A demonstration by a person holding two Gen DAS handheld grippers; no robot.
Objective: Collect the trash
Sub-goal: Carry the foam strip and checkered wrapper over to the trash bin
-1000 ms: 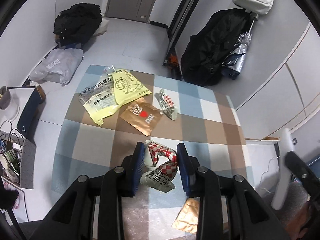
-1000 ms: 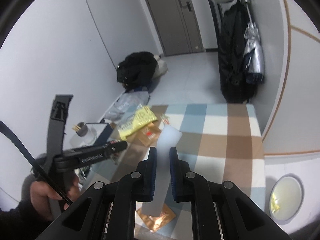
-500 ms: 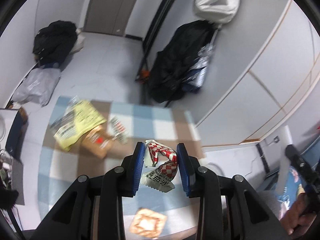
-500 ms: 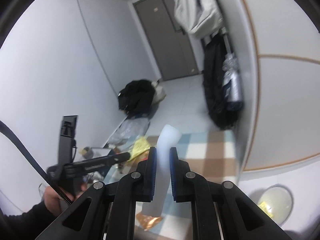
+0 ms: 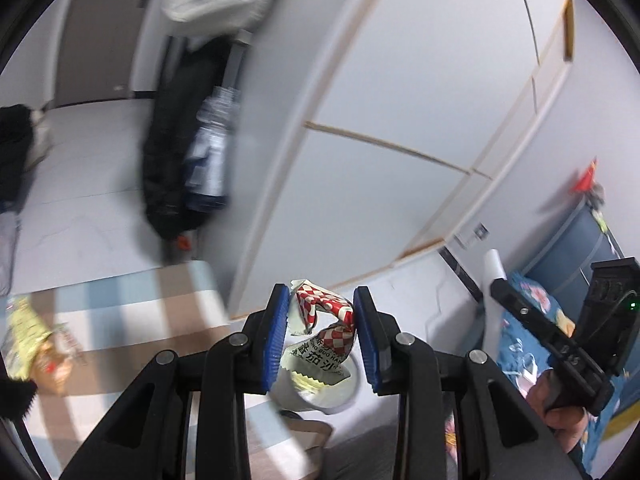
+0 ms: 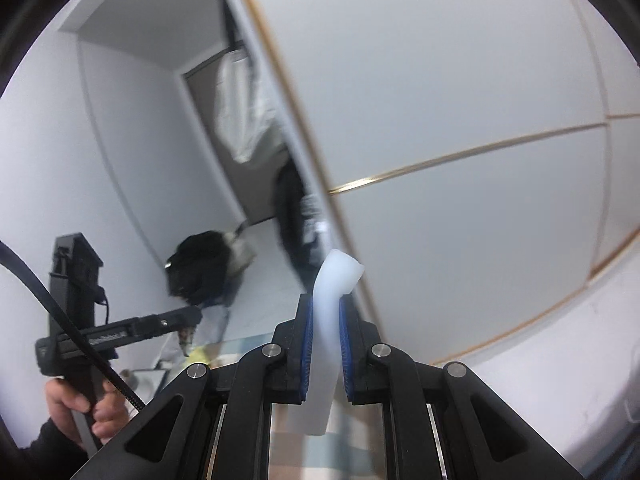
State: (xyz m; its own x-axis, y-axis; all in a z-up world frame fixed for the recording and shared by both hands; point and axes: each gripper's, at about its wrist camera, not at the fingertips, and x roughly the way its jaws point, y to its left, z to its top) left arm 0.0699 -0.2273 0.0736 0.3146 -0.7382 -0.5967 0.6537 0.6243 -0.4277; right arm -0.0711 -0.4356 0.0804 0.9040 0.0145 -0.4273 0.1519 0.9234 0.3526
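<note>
Above the white bin's rim, left gripper clamping red-checked wrapper; right gripper pinching white strip.

Crumpled red-and-white checkered wrapper, printed with black characters on its white lower part, held off the surface between two blue pads, directly above a white bin with yellow scraps inside. Translucent white plastic strip, squeezed flat between blue pads, its far end curling right. Yellow and brown wrappers lie blurred on the checkered mat, far left.
</note>
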